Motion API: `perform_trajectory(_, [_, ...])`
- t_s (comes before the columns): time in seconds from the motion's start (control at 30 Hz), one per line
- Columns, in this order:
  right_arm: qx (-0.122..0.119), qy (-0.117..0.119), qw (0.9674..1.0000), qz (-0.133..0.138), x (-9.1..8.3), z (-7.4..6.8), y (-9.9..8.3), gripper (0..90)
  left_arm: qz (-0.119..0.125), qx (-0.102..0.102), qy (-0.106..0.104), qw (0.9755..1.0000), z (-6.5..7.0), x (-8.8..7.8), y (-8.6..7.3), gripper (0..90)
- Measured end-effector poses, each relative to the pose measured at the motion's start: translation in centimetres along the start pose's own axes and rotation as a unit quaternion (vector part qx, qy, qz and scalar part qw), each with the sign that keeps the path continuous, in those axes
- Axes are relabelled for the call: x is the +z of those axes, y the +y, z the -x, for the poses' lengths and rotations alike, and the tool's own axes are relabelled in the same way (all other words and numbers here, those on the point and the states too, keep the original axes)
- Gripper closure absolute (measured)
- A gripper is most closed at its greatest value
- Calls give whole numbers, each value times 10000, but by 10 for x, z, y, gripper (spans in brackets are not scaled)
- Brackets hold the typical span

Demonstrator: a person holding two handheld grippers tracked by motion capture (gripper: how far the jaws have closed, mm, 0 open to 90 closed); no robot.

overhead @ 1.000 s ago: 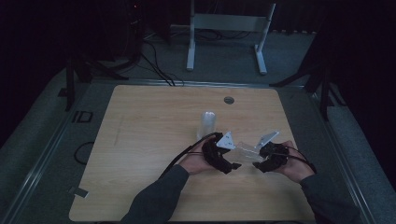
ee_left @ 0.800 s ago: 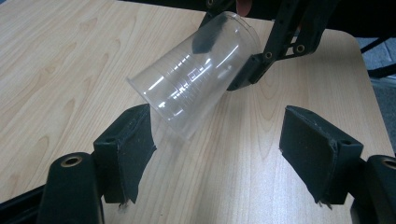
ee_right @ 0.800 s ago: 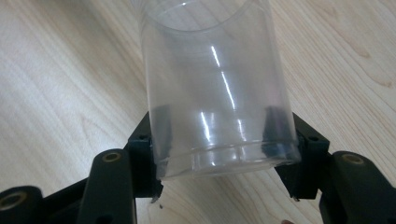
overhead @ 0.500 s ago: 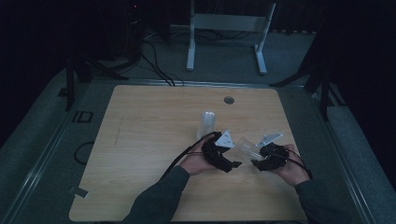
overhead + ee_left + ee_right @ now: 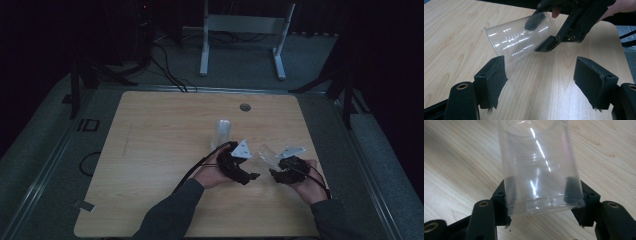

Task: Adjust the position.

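The cup (image 5: 520, 35), clear plastic, hangs tilted above the table (image 5: 150, 150), clamped near its rim by the right gripper (image 5: 280, 167); in the right gripper view its pads press on both sides of the cup's wall (image 5: 539, 170). The left gripper (image 5: 539, 82) sits just beside it, jaws partly open with nothing between them, aimed at the cup's base. A second cup stack (image 5: 222, 132) stands upright on the table just beyond the left hand (image 5: 212, 172). The step looks like a handover or pulling apart of nested cups. Next, the left gripper would need to advance and close round the base without crushing the thin wall.
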State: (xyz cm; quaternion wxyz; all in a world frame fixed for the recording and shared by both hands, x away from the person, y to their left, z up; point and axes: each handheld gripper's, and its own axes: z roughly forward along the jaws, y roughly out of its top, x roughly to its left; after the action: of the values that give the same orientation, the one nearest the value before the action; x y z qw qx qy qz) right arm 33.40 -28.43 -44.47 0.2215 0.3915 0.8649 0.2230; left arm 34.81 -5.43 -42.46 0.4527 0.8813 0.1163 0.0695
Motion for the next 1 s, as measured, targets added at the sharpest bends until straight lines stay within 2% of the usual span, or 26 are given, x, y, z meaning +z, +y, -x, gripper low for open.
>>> perform_trajectory(0.13, [239, -84, 9996, 108, 2, -3, -3, 419, 4, -26, 0, 10000, 1, 1, 0, 255])
perform_trajectory(0.4, [598, -227, 9978, 159, 8, -6, -8, 419, 24, -46, 15, 10000, 1, 2, 1, 255])
perform_trajectory(0.6, [947, -303, 9948, 235, 10, -5, -10, 420, 29, -60, 36, 10000, 1, 2, 1, 255])
perform_trajectory(0.83, [1231, -390, 9912, 300, 12, -4, -12, 420, 33, -97, 47, 9999, 0, 1, 1, 255])
perform_trajectory(0.87, [1332, -413, 9896, 348, 13, -4, -13, 420, 28, -105, 56, 9999, 0, 2, 1, 255])
perform_trajectory(1.0, [1448, -521, 9874, 381, 14, -5, -14, 420, 18, -123, 81, 9999, 0, 2, 1, 255])
